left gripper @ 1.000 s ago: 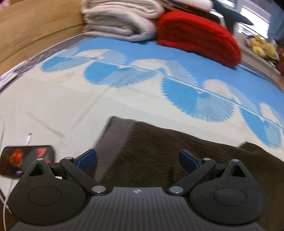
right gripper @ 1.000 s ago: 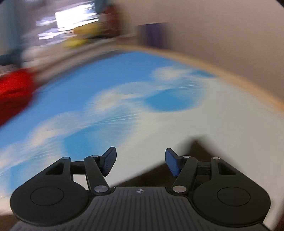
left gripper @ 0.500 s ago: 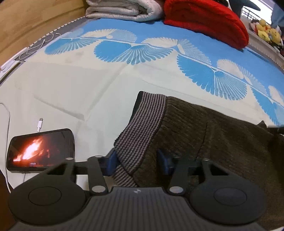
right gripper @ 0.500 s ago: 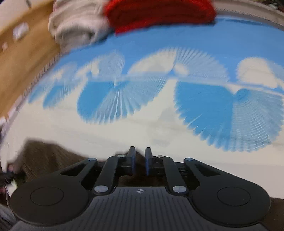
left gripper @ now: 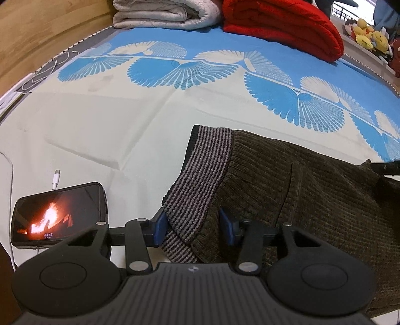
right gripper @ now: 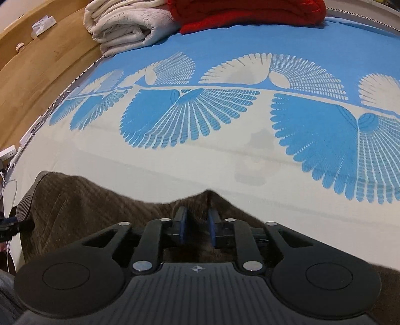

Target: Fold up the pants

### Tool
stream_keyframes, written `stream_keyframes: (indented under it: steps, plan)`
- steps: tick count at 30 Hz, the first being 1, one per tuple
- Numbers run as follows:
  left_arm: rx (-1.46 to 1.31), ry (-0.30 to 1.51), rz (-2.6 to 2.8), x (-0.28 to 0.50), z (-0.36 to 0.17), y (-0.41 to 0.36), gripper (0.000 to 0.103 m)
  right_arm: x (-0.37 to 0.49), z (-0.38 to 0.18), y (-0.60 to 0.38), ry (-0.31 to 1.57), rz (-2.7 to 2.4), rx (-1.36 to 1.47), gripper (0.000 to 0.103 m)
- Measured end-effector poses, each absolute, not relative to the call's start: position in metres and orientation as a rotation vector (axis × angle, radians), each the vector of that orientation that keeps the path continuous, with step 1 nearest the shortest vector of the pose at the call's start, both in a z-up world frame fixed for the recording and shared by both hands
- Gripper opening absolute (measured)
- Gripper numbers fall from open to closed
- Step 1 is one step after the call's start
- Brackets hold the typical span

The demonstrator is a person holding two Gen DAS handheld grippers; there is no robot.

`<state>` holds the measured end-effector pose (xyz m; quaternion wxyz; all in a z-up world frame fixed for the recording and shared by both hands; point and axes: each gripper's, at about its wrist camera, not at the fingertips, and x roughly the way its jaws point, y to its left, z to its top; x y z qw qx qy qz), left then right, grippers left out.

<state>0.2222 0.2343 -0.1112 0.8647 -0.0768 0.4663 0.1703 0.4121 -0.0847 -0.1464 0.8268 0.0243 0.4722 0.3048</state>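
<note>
Left wrist view: The pants [left gripper: 312, 190] are lying on the bed [left gripper: 105, 130], spreading from centre frame toward the right edge. The fabric is showing as dark brown ribbed corduroy, and the waistband [left gripper: 200, 180] is showing as a knit band with fine grey and black stripes, running from the bed surface down to the tongs. The left tongs [left gripper: 193, 226] are standing partly closed, with the 2 blue pads sitting against either side of the waistband's lower end; the band is bunching between them, so the left tongs are grasping the waistband. A phone [left gripper: 60, 215] with a lit screen is lying on the bed just left of the tongs, and a white cable plug [left gripper: 56, 178] is lying just above it. A folded grey blanket [left gripper: 162, 12] and a folded red blanket [left gripper: 282, 27] are resting at the far end of the bed, well apart from the pants.

Right wrist view: The pants [right gripper: 87, 200] are lying across the lower frame on the cream part of the bed [right gripper: 175, 160]. The right tongs [right gripper: 196, 226] are standing nearly closed, with 2 pads pinching a raised ridge of brown fabric between them. The grey blanket [right gripper: 125, 25] and red blanket [right gripper: 250, 10] are lying at the far end.
</note>
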Motion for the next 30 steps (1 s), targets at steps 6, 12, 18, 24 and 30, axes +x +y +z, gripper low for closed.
stream_keyframes:
  steps: [6, 12, 18, 24, 30]
  plan:
    - [-0.156, 0.979, 0.351, 0.223, -0.111, 0.234, 0.048, 0.426, -0.152, -0.084, 1.035, 0.649, 0.065, 0.033]
    - [-0.188, 0.968, 0.343, 0.219, -0.106, 0.239, 0.039, 0.417, -0.136, -0.079, 0.978, 0.680, 0.034, 0.008]
    - [-0.171, 0.970, 0.333, 0.216, -0.106, 0.239, 0.038, 0.439, -0.141, -0.078, 0.937, 0.574, 0.082, 0.000]
    - [-0.183, 0.970, 0.326, 0.216, -0.106, 0.241, 0.038, 0.443, -0.140, -0.101, 0.889, 0.468, 0.163, 0.004]
    - [-0.172, 0.971, 0.330, 0.213, -0.105, 0.238, 0.038, 0.388, -0.113, -0.091, 0.919, 0.699, 0.060, 0.015]
